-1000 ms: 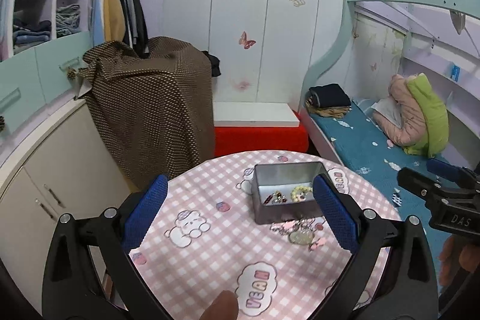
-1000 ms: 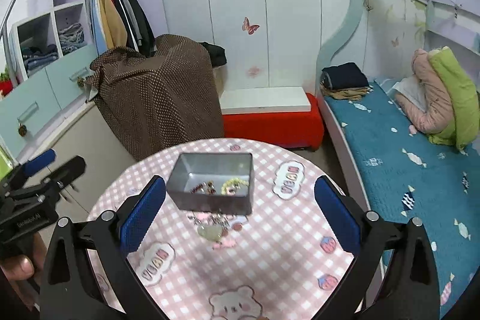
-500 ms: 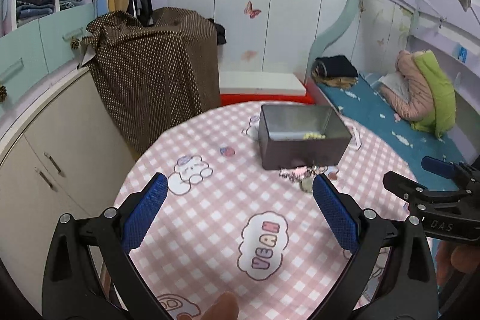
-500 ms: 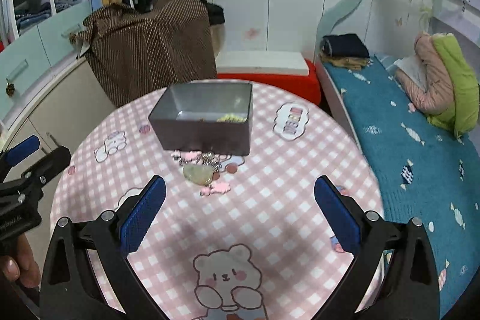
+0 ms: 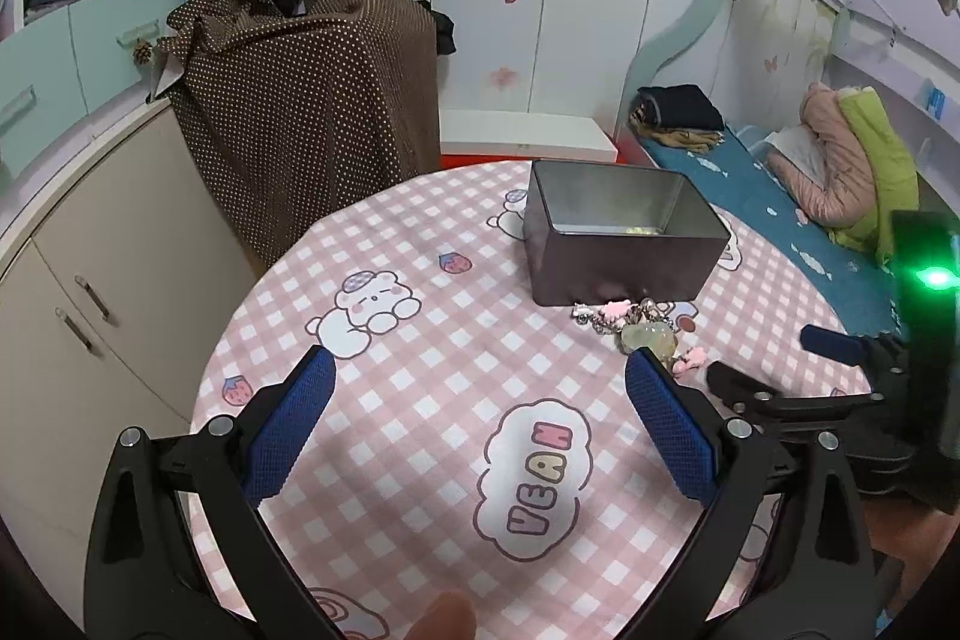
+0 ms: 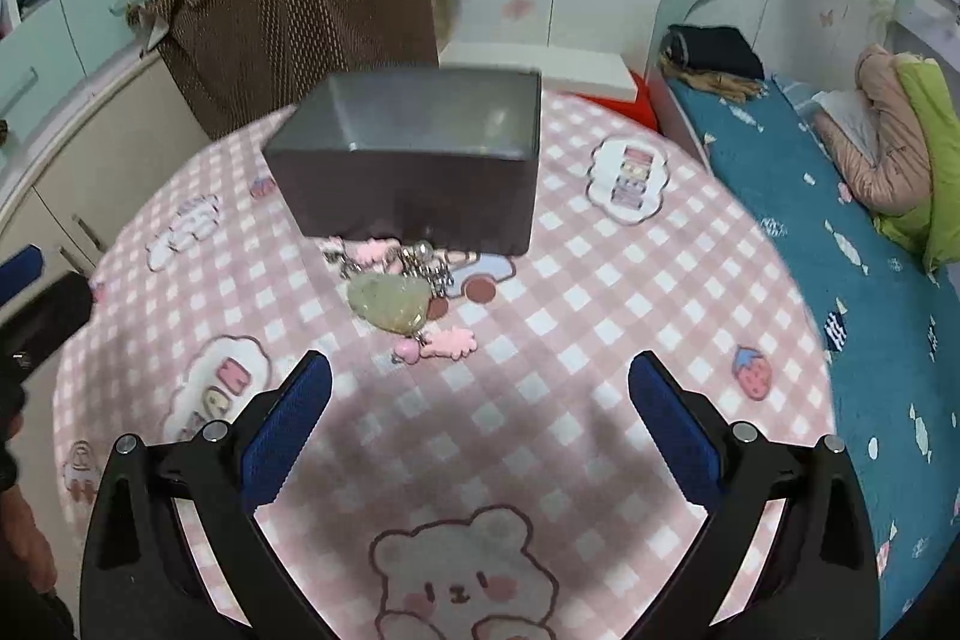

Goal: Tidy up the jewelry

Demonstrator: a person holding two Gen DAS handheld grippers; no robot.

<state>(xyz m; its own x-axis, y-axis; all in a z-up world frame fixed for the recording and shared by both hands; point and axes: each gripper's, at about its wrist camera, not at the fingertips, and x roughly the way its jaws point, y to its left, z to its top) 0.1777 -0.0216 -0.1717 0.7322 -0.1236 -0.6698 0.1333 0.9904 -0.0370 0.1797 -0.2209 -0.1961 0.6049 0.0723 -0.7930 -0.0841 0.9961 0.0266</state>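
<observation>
Meanwhile the left gripper [image 5: 477, 409], jaws spread and empty, is hanging lower over the checked table [image 5: 384, 340] than a second ago. Both cameras are closing in: the grey tin [image 6: 414, 160] looms larger, and the right gripper [image 6: 480, 415], also spread, is lining up on the jewelry cluster [image 6: 399, 301] lying just before the tin, likely the next pick.

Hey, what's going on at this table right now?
A person holds a gripper in each hand over a round table with a pink checked cloth. Both the left gripper and the right gripper are open and hold nothing. A grey tin sits on the table with a few pieces inside. A cluster of charms lies on the cloth just in front of the tin, not yet picked up.
</observation>
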